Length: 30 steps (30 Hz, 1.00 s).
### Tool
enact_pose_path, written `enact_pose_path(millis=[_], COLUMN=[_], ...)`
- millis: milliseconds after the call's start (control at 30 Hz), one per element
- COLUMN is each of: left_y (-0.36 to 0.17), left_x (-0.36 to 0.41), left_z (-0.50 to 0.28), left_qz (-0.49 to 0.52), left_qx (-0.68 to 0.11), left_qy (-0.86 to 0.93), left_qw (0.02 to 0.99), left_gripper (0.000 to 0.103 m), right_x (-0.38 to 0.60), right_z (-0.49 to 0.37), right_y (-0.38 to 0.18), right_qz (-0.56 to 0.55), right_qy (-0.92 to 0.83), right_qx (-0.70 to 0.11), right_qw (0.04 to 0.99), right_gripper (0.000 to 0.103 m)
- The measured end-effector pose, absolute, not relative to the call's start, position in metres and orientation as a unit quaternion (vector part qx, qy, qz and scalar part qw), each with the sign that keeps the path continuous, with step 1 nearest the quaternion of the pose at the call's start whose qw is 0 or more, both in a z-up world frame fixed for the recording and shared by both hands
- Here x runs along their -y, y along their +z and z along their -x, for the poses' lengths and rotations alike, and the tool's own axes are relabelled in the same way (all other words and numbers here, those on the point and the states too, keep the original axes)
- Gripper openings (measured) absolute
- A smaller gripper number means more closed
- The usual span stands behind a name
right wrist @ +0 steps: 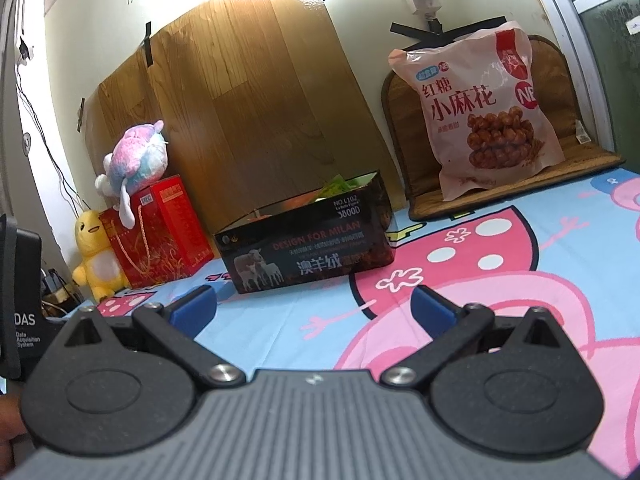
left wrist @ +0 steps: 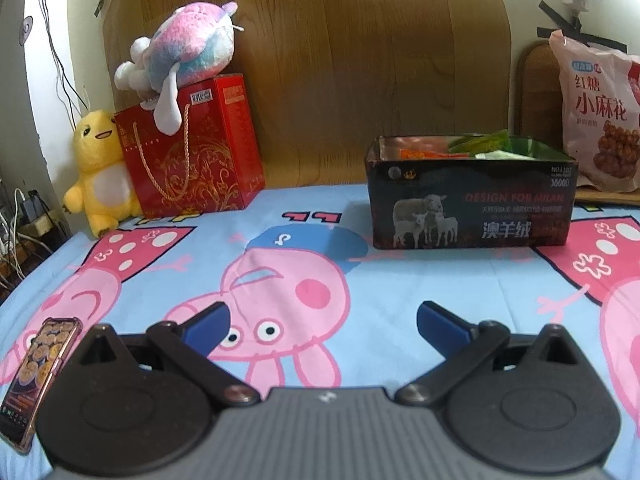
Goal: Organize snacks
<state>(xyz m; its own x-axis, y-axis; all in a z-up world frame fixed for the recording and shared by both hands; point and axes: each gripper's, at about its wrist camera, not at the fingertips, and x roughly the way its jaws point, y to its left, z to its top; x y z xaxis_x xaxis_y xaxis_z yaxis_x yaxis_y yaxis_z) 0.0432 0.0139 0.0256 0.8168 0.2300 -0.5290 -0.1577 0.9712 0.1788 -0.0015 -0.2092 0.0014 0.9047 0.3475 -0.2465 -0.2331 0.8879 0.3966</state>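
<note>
A dark open box [left wrist: 472,208] printed with sheep stands on the cartoon-pig bedsheet; green and orange snack packets [left wrist: 480,146] show over its rim. The box also shows in the right wrist view [right wrist: 308,244]. A large pink snack bag [right wrist: 484,116] leans upright on a brown cushion behind it, and shows at the right edge of the left wrist view [left wrist: 600,116]. My left gripper [left wrist: 323,326] is open and empty, low over the sheet, well short of the box. My right gripper [right wrist: 314,310] is open and empty, in front of the box.
A red gift bag [left wrist: 192,152] with a pastel plush [left wrist: 188,56] on top and a yellow plush [left wrist: 100,172] stand at the back left. A phone [left wrist: 36,380] lies on the sheet at the near left. A wood-pattern board [right wrist: 240,100] leans on the wall.
</note>
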Motion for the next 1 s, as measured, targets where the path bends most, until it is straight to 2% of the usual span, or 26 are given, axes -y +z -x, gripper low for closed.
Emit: enact_pose_path(millis=[633,1000], left_y=[0.051,0.05], left_x=[0.005,0.007], left_z=[-0.028,-0.028], left_qz=[-0.102,-0.114], left_qx=[-0.238,-0.246], left_qy=[0.1,0.101], left_qw=[0.961,0.957], left_gripper=[0.103,0.103], right_x=[0.222,0.225], right_z=[0.001,0.0], right_y=[0.0,-0.001], right_qz=[-0.222,-0.227], right_qy=[0.167,0.169], right_qx=[-0.151,-0.151], right_qw=[0.949,0.947], right_gripper=[0.103,0.103])
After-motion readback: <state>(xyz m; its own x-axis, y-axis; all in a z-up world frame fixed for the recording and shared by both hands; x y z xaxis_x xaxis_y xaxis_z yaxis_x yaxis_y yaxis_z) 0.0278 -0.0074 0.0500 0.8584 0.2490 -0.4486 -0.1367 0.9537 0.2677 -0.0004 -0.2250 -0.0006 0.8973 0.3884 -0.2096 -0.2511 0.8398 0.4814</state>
